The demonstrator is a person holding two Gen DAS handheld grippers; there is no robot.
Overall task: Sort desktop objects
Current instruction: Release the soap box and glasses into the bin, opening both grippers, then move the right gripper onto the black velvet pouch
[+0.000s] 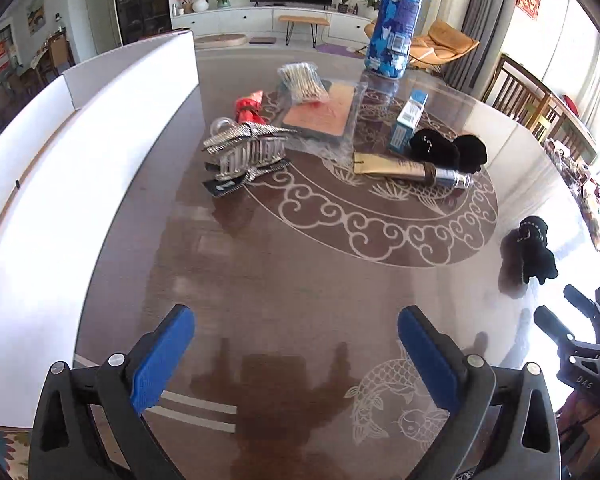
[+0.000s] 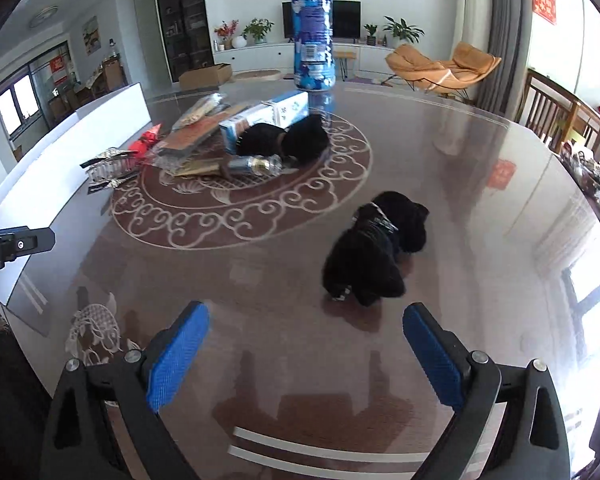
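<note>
A pile of objects lies on the round glass-topped table: a silver hair claw clip, a red item, a bag of cotton swabs, a flat packet, a blue-white box, a gold tube and a black fabric bundle. A blue patterned bottle stands behind. A second black bundle lies alone, just ahead of my right gripper. Both my left gripper and right gripper are open and empty above the table.
A white open box stands along the table's left side. Wooden chairs stand at the right. The right gripper's body shows at the left view's right edge.
</note>
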